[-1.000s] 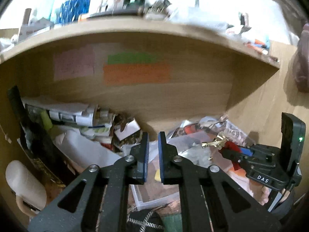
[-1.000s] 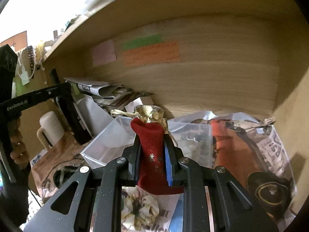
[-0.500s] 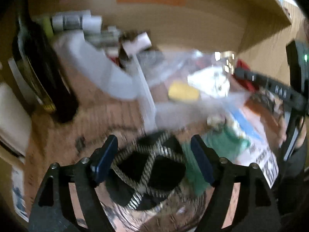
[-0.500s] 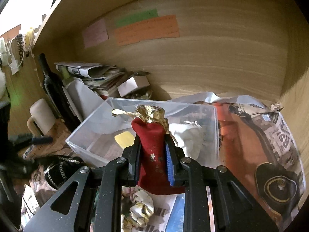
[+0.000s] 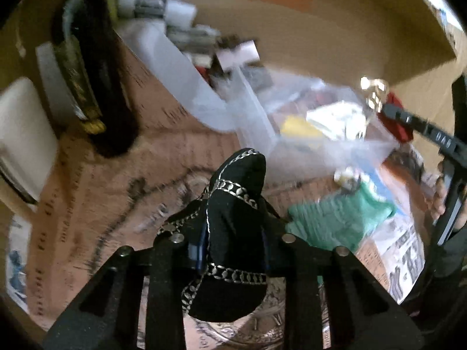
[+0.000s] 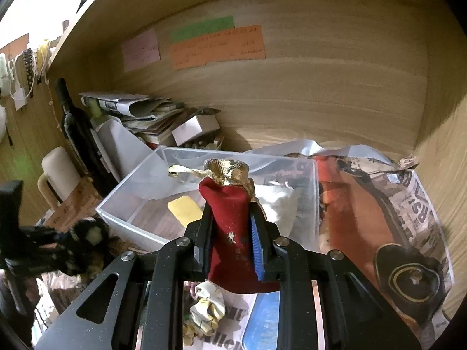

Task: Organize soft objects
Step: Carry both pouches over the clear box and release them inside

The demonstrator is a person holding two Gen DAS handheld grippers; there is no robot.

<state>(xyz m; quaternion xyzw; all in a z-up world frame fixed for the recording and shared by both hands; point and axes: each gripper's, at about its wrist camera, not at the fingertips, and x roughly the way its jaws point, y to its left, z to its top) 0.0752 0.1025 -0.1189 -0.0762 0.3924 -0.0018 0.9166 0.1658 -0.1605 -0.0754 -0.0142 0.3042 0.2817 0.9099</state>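
My left gripper [image 5: 233, 239] is shut on a black pouch [image 5: 233, 218] with silver chain trim and holds it above the newspaper-covered desk. My right gripper [image 6: 230, 239] is shut on a red pouch [image 6: 230, 224] with a gold top, held just in front of a clear plastic box [image 6: 128, 218]. The box holds a yellow sponge [image 6: 184, 207] and a white soft item [image 6: 277, 198]. The box [image 5: 256, 128] also shows in the left wrist view, with the right gripper and red pouch [image 5: 397, 119] at its far right. A green knitted cloth [image 5: 335, 221] lies right of the black pouch.
A dark wine bottle [image 6: 78, 134] and a cream mug [image 6: 55, 172] stand at the left. Stacked papers [image 6: 137, 113] and a small white carton [image 6: 195, 128] lie behind the box. A cream floral scrunchie [image 6: 207, 312] lies under my right gripper. Wooden walls enclose the shelf.
My left gripper tilted down, opened over the black pouch, then shut on it and lifted it. My right gripper moved the red pouch closer to the clear box.
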